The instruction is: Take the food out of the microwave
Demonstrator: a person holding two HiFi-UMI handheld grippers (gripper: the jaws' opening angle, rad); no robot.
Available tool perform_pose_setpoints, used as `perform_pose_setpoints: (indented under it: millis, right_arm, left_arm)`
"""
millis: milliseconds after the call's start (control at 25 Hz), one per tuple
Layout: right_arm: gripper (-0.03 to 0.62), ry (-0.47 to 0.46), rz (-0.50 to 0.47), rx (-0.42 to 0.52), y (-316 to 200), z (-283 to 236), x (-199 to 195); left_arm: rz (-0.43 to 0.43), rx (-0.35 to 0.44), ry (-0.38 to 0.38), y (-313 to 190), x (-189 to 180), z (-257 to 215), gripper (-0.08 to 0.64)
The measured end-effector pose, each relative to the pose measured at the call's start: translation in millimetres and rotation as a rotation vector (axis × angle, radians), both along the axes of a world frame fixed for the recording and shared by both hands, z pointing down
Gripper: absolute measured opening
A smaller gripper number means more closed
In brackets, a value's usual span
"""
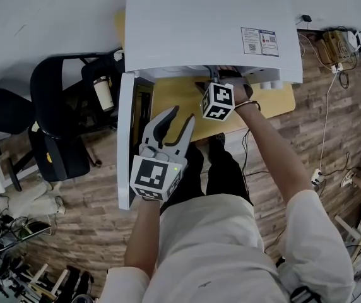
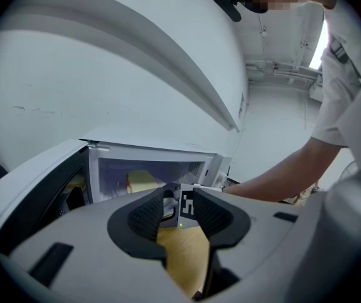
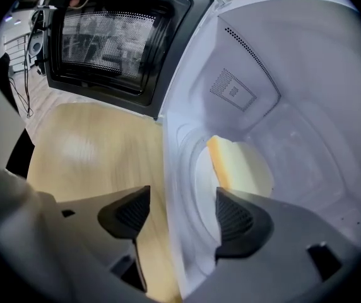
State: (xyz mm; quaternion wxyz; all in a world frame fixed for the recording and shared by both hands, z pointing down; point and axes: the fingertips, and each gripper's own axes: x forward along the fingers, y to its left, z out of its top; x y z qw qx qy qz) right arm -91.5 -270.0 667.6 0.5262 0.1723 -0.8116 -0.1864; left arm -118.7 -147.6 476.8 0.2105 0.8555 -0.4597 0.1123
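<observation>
A white microwave (image 1: 206, 24) stands on a wooden table (image 1: 187, 103) with its door (image 1: 125, 137) swung open to the left. Inside, a pale yellow slice of food (image 3: 240, 166) lies on the turntable; it also shows as the yellow food (image 2: 144, 180) in the left gripper view. My right gripper (image 3: 180, 210) reaches into the cavity mouth, open, with the slice just ahead of its right jaw and apart from both pads. Its marker cube (image 1: 218, 101) sits under the microwave's front edge, which hides the jaws in the head view. My left gripper (image 1: 175, 122) hovers in front of the door, open and holding nothing.
The dark window of the door (image 3: 114, 36) stands to the left of the cavity. A black office chair (image 1: 54, 125) and a cup (image 1: 103, 92) are left of the table. Cables and plugs (image 1: 332, 49) lie on the wooden floor at the right.
</observation>
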Motion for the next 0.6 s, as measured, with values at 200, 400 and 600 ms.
perform_pose_setpoints:
  millis: [200, 400, 600]
  right_arm:
    - [0.298, -0.008, 0.001, 0.003, 6.5, -2.1, 0.9]
    - [0.281, -0.009, 0.001, 0.011, 13.0, -3.3, 2.6]
    - [0.264, -0.010, -0.002, 0.015, 18.1, -3.7, 4.5]
  left_arm:
    - [0.004, 0.001, -0.001, 2.2, 1.8, -0.4, 0.126]
    - [0.004, 0.002, -0.003, 5.3, 0.8, -1.3, 0.126]
    - [0.005, 0.003, -0.003, 7.3, 2.4, -1.6, 0.124]
